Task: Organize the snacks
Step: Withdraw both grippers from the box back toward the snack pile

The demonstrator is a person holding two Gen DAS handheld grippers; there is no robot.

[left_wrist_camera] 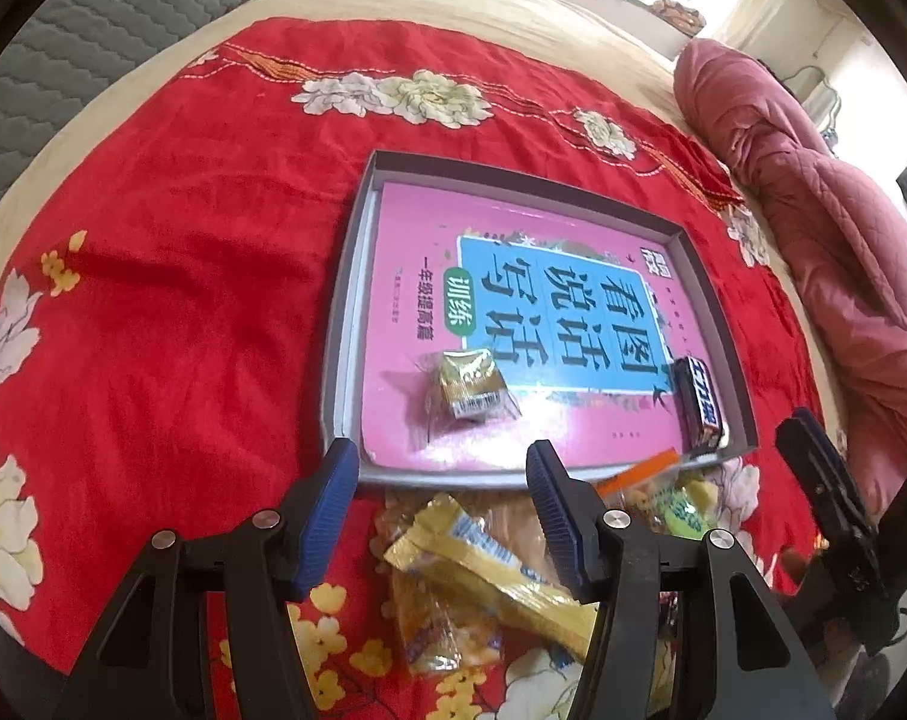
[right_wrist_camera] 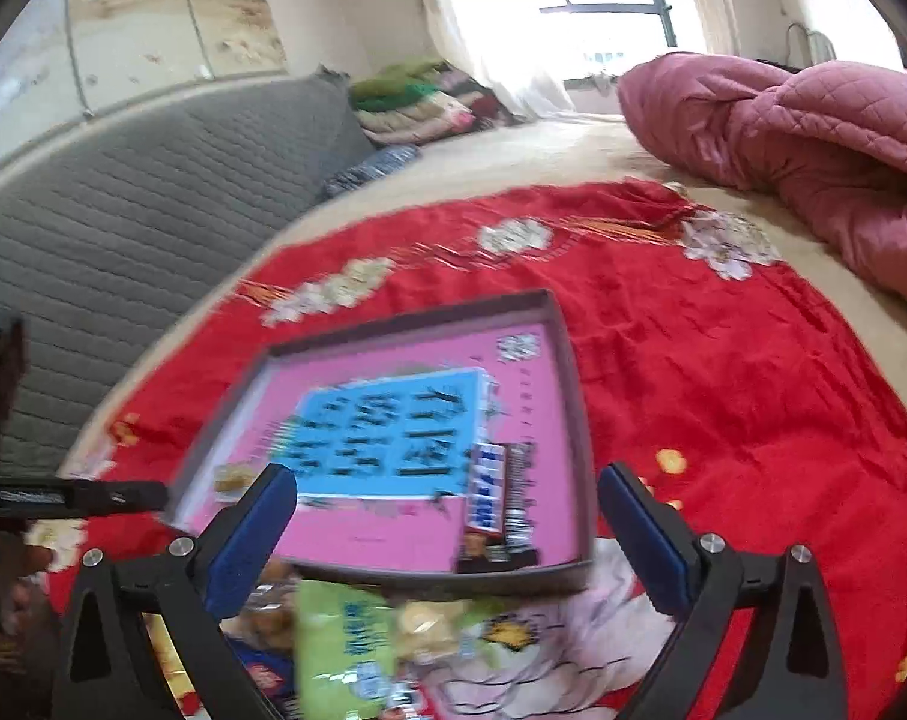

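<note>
My left gripper (left_wrist_camera: 441,468) hangs spread and empty above a loose pile of yellow snack packets (left_wrist_camera: 489,570). Beyond, the shallow grey tray (left_wrist_camera: 345,312) holds a gold-wrapped candy (left_wrist_camera: 471,384) and, right, a dark chocolate bar (left_wrist_camera: 702,402). My right gripper (right_wrist_camera: 447,498) stands wide, empty.

A shallow box (left_wrist_camera: 357,276) is sitting on a bedspread (left_wrist_camera: 171,276), holding a book (left_wrist_camera: 513,324). A small wrapped snack (left_wrist_camera: 468,387) and a snack bar (left_wrist_camera: 702,405) are lying on the book, the bar to the right. More snack packets (left_wrist_camera: 489,570) are lying before the box.

Gold candy (left_wrist_camera: 470,383) and dark bar (left_wrist_camera: 701,401) lie in the grey tray (left_wrist_camera: 717,276)
</note>
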